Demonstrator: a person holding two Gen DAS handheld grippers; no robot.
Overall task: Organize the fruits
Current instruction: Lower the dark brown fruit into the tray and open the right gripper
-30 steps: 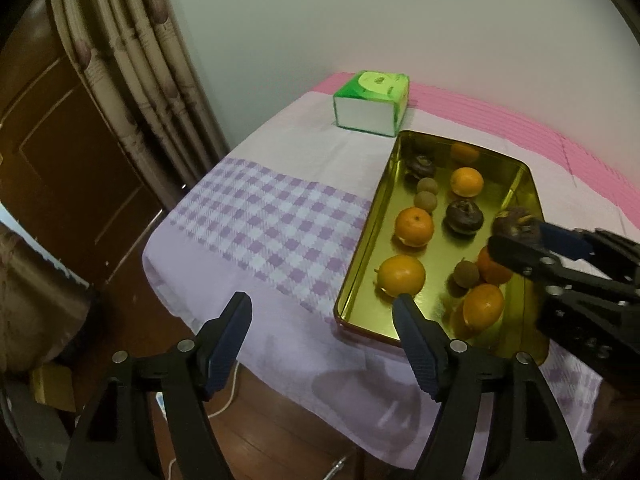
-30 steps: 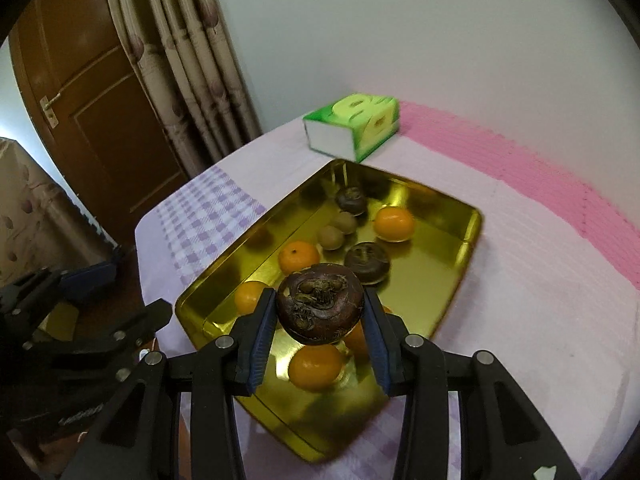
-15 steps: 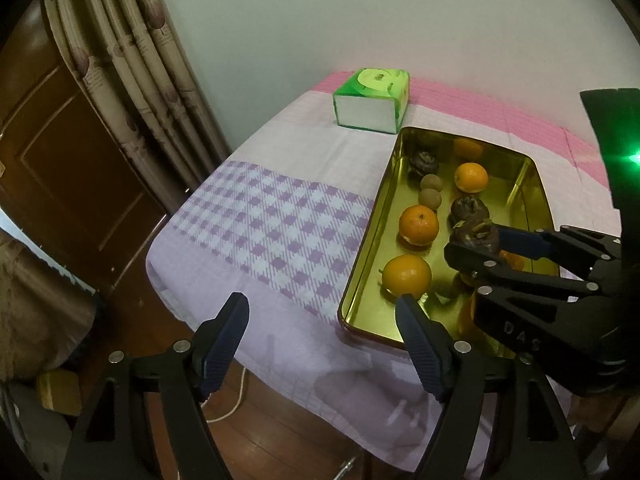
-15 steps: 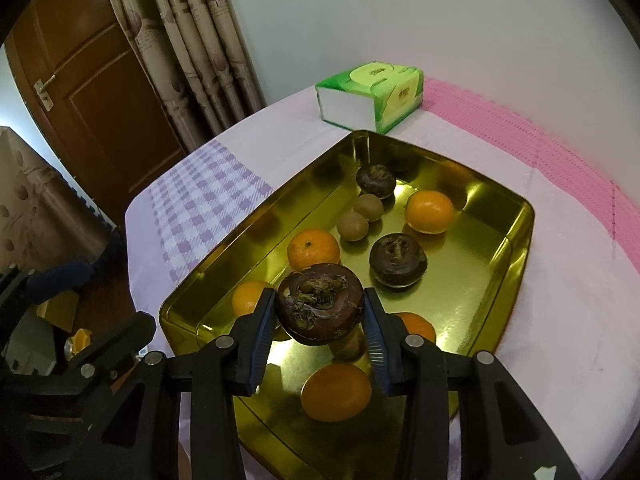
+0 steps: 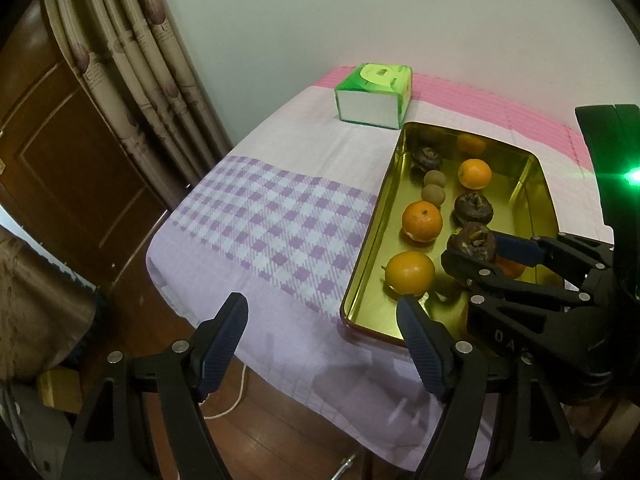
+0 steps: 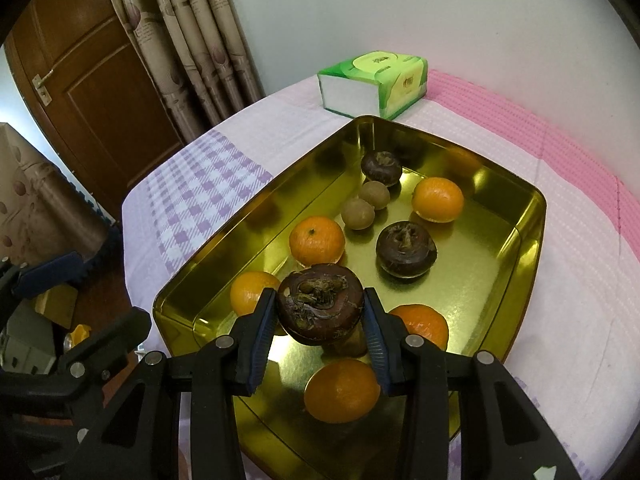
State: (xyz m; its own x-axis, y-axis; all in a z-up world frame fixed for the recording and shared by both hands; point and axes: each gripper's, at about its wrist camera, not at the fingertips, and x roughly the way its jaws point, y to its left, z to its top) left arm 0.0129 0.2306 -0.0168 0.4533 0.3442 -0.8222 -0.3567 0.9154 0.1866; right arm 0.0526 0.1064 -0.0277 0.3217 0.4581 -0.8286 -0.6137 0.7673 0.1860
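A: What has the right gripper (image 6: 320, 320) got?

B: A dark brown, wrinkled fruit (image 6: 320, 304), clenched between the two blue pads. It hangs over the near end of the gold tray (image 6: 532, 216), above the other fruit. The left wrist view shows the same fruit (image 5: 472, 242) pinched at the tip of the right gripper (image 5: 476, 248).

A: And the left gripper (image 5: 320, 332)?

B: Its jaws are spread wide with nothing between them. It hangs off the bench edge, over the wooden floor (image 5: 280, 432), by the tray's near left corner (image 5: 352, 312).

A: What lies in the tray?

B: Five oranges: one near orange (image 6: 342, 390) below the gripper, one right of it (image 6: 420, 326), one at the left wall (image 6: 252, 292), one further in (image 6: 317, 240), and a far orange (image 6: 438, 199). Two more dark fruits, a larger one mid-tray (image 6: 406, 249) and a smaller one at the far end (image 6: 381, 168). Two small tan round fruits (image 6: 368, 204) sit touching each other between the far dark fruit and the inner orange. Another small brownish piece is half hidden under the held fruit; I cannot tell what it is.

A: Anything else on the bench?

B: A green tissue box (image 6: 374, 82) just beyond the tray's far end, on a cloth (image 5: 280, 220) of purple check, white and pink. Curtains (image 6: 192, 40) and a brown door (image 6: 92, 80) stand behind.
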